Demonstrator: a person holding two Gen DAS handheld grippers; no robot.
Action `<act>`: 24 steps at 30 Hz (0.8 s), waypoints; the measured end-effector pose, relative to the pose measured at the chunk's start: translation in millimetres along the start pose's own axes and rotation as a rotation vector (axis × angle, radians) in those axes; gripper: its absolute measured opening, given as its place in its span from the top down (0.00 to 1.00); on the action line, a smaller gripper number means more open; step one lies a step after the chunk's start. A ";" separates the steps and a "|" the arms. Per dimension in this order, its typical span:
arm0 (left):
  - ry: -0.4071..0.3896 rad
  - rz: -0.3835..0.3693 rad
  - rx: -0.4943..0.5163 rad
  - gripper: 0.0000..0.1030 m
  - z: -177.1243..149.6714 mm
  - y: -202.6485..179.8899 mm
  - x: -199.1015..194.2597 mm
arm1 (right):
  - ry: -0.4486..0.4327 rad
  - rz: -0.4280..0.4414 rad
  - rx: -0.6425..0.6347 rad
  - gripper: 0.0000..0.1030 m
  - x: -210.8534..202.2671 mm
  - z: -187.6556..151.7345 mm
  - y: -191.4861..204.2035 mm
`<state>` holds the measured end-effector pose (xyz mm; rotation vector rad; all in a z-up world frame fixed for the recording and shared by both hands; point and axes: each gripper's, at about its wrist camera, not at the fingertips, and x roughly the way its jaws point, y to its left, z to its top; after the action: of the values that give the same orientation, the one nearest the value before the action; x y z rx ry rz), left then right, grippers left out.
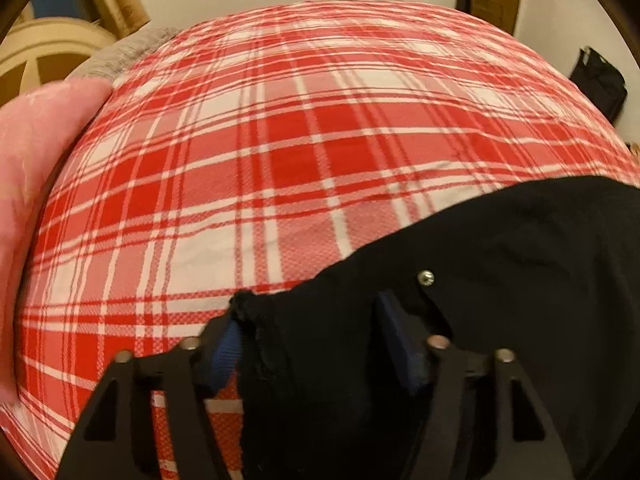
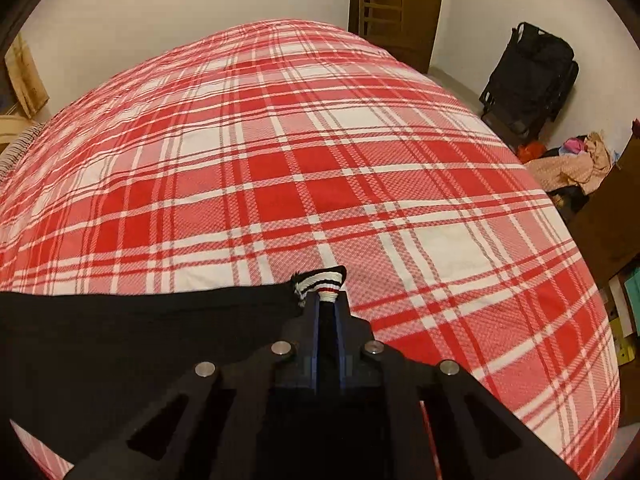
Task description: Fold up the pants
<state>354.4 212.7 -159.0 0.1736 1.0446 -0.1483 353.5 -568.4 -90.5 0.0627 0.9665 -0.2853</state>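
Pants (image 1: 500, 280): black, lying at the near edge of the bed, spread across the plaid cover between the 2 hand-held grippers.
Pink pillow (image 1: 36, 184): far left of the left wrist view, against the edge of the bed cover.
Bed cover (image 1: 280, 140): red and white plaid, smooth and bare beyond the pants.
Left hand-held gripper (image 1: 312, 344): partly open; the bunched hem corner of the pants sits between its 2 blue pads (image 1: 226, 354), touching the left one, while a gap shows beside the right one, so no firm pinch can be seen.
Pants edge, right wrist view (image 2: 140, 320): dark cloth runs from the left border to the right hand-held gripper, flat on the cover.
Right hand-held gripper (image 2: 328, 312): fingers drawn together, clamped on the pants' corner, with only a thin strip of cloth between them.
Striped cuff (image 2: 320, 282): white with black and red bands, sticking out just past the right gripper's fingertips.
Black bag (image 2: 532, 76): on the floor by the wall, well apart from the bed.
Clothes pile (image 2: 576, 160): on the floor right of the bed.
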 end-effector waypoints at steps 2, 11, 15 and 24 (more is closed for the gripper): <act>-0.007 -0.019 0.034 0.73 -0.7 -7.2 -4.0 | -0.009 -0.009 -0.016 0.94 -7.4 -3.5 2.0; -0.085 0.039 0.094 0.78 -2.1 -12.0 -30.9 | -0.121 -0.014 0.025 0.95 -70.3 -16.2 -16.4; -0.159 0.033 0.095 0.79 -6.3 -11.3 -58.5 | -0.174 -0.017 0.033 0.95 -103.3 -36.1 -20.7; -0.347 0.005 0.091 0.79 -36.6 -0.7 -136.4 | -0.225 0.017 0.102 0.95 -170.8 -114.2 -45.9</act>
<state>256.0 225.1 -58.6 0.2244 0.6920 -0.2133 158.4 -556.0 -12.3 0.1292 0.7278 -0.3187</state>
